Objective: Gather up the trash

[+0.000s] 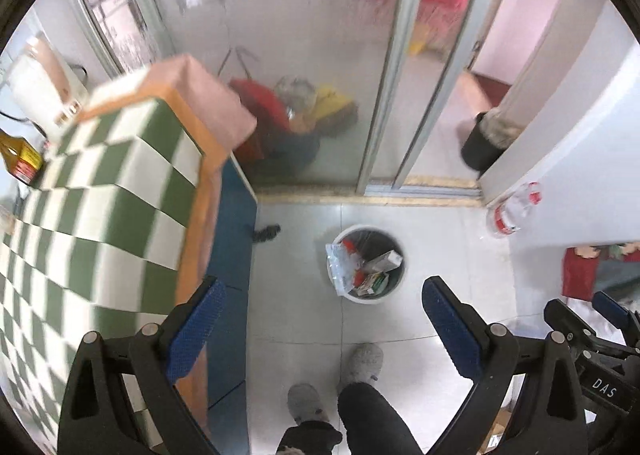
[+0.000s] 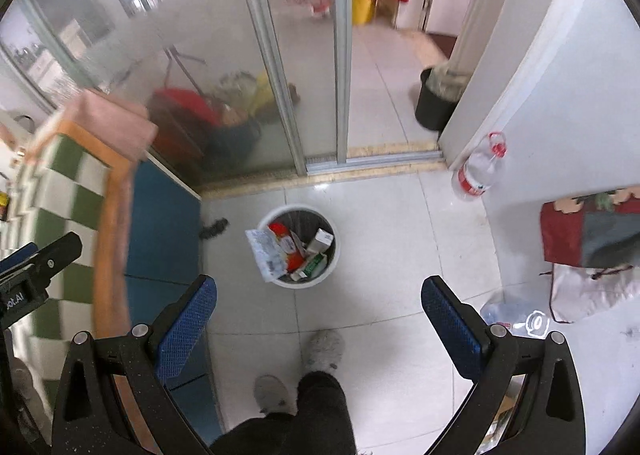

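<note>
A white round trash bin (image 1: 365, 262) stands on the tiled floor, lined with a dark bag and holding several wrappers and small boxes; it also shows in the right wrist view (image 2: 297, 245). My left gripper (image 1: 324, 331) is open and empty, held high above the floor just in front of the bin. My right gripper (image 2: 320, 325) is open and empty, also high above the floor in front of the bin. The right gripper's body shows at the right edge of the left wrist view (image 1: 592, 339), and the left gripper's body (image 2: 36, 267) at the left edge of the right wrist view.
A counter with a green-and-white checked cloth (image 1: 100, 195) and blue cabinet front (image 2: 160, 223) is on the left. Glass sliding doors (image 2: 280, 55) are ahead. A plastic bottle (image 2: 478, 169) stands by the right wall, bags (image 2: 588, 255) beyond. The person's slippered feet (image 2: 324, 351) are below.
</note>
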Action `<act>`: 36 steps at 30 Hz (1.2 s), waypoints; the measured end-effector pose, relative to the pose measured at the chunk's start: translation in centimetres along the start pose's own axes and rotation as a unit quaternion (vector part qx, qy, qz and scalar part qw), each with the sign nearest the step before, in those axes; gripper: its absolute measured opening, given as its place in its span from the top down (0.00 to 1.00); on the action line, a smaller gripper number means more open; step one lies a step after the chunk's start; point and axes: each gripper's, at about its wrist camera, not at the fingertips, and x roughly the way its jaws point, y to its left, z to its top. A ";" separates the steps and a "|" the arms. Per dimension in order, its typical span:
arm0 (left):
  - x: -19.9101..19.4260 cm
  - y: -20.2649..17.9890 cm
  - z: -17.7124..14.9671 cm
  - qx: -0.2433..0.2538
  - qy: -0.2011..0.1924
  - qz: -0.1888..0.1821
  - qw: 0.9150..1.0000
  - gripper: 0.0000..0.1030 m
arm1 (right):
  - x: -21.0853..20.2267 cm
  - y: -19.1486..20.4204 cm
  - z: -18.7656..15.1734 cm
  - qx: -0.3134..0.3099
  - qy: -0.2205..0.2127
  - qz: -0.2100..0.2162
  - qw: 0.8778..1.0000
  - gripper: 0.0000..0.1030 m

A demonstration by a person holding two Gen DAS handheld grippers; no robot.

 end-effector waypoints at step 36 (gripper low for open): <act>-25.3 4.5 -6.7 -0.011 -0.046 -0.138 0.989 0.00 | -28.1 3.5 -6.9 -0.044 -0.054 0.139 0.988 0.00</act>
